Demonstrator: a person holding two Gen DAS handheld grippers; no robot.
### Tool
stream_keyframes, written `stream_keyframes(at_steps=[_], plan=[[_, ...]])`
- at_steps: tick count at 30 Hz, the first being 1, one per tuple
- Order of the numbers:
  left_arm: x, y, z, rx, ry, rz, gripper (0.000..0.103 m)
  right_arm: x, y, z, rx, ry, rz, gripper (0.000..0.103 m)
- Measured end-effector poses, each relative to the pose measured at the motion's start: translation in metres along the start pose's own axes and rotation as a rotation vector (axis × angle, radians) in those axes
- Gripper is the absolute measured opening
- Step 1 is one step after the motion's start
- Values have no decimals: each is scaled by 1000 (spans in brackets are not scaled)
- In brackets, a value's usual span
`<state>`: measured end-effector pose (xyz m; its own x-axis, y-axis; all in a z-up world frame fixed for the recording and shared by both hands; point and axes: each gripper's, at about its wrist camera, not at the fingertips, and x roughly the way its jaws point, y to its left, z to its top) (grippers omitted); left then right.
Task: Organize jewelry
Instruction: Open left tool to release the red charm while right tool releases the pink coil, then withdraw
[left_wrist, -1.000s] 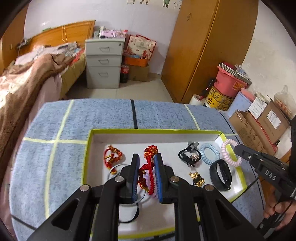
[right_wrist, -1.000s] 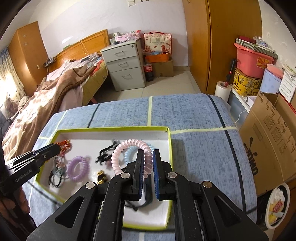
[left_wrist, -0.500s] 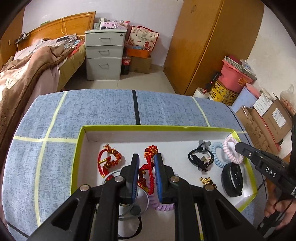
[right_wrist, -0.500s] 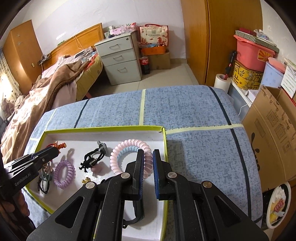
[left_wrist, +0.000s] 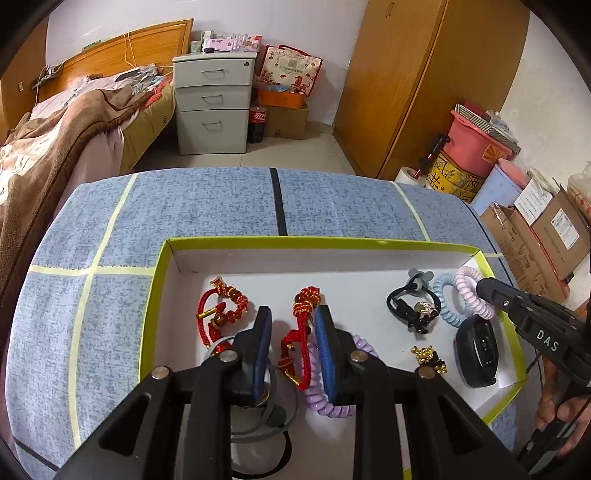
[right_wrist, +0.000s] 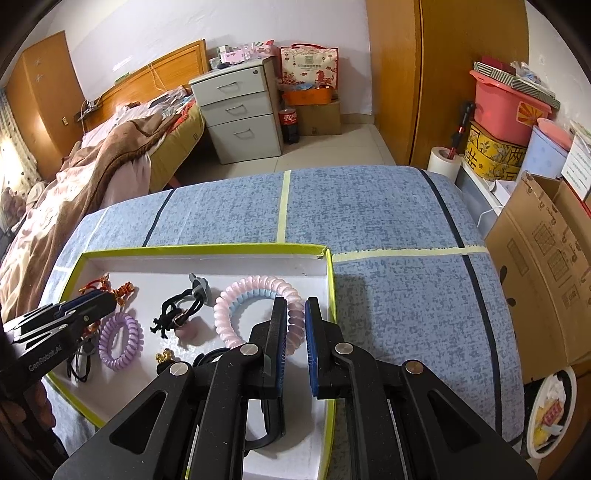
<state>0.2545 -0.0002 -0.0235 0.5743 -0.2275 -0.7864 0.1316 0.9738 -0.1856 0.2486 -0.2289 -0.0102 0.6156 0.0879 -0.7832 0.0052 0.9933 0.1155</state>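
A white tray with a lime rim (left_wrist: 295, 242) (right_wrist: 207, 249) lies on the blue table. In it lie a red knotted bracelet (left_wrist: 221, 314), a second red bracelet (left_wrist: 299, 339), a purple coil tie (left_wrist: 325, 395) (right_wrist: 120, 341), a black hair tie (left_wrist: 413, 310) (right_wrist: 181, 312), pink (right_wrist: 255, 288) and blue coil ties, a gold charm (left_wrist: 428, 356) and a black band (left_wrist: 478, 350). My left gripper (left_wrist: 291, 321) hovers over the second red bracelet, jaws slightly apart. My right gripper (right_wrist: 295, 306) hovers at the tray's right rim, empty, jaws nearly together.
The table carries yellow and black tape lines (left_wrist: 277, 201). Beyond it stand a bed (left_wrist: 74, 122), a grey drawer unit (left_wrist: 212, 99) and a wooden wardrobe (left_wrist: 424, 74). Cardboard boxes (right_wrist: 546, 266) and bins (left_wrist: 476, 140) stand to the right.
Both grippers have pulled back and up from the tray. The left jaws have opened a little around the red bracelet. The pink coil tie now lies in the tray.
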Motion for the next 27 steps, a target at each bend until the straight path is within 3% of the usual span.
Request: stream_keyframes(at_steps=[3,12,14,16,27], plan=[[-3,0,-1,2,-7,13,41,-1,0,-1,2,-3,-2,11],[-13,-3,-4,10,-17,9,44,-8,1,-3,6,-21,1,15],[-16,-5,-5,16,-21,18,46,-13,2,-4,3,-31,-12,23],[-20,-8,-7,33,-26,27,47,-16,3,-4,1,-42,-2,38],[-46,-20,-22,35,-59,45,50,-38,17,-16,-16,-84,25,39]])
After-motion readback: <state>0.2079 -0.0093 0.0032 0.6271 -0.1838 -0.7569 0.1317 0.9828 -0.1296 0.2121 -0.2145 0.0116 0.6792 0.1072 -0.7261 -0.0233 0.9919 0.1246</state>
